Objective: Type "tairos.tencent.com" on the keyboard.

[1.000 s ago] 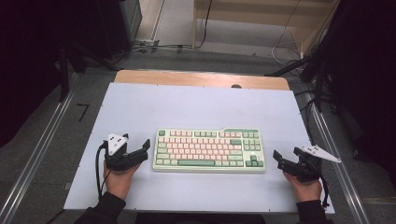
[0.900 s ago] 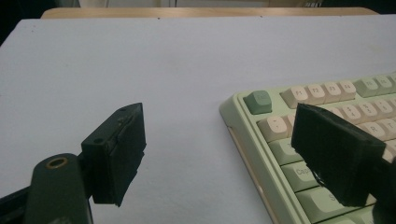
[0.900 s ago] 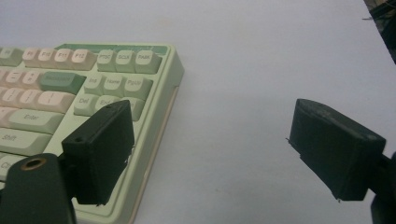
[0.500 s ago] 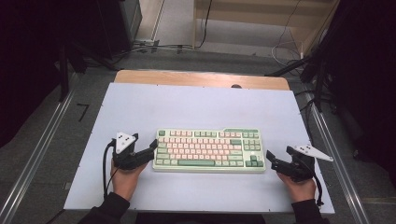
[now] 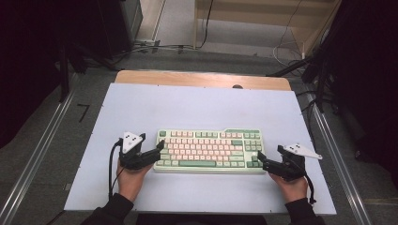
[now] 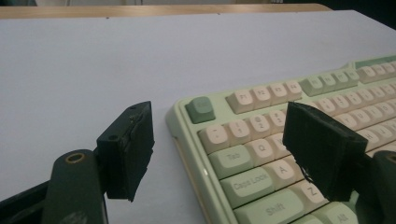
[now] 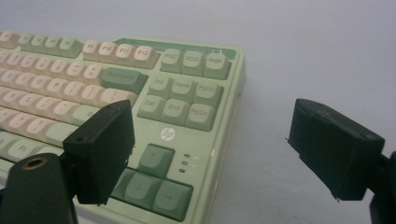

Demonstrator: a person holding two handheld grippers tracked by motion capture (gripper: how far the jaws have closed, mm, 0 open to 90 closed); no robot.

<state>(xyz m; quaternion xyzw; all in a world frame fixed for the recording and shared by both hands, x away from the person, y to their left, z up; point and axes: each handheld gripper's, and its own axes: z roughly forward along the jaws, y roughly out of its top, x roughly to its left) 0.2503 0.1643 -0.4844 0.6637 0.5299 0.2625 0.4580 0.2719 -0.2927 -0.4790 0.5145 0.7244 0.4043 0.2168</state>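
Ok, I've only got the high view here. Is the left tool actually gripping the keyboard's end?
Observer: No. The left gripper view shows the left tool open astride the keyboard at its left edge. Its jaws have just been closing a little, but neither pad looks pressed on it.
Operator: And the right tool?
Observer: The right tool is open too. One jaw is above the keys beside the arrow keys and the other is over the bare mat.
Operator: Which keys is the left one over?
Observer: Its inner jaw hangs just right of the A key.
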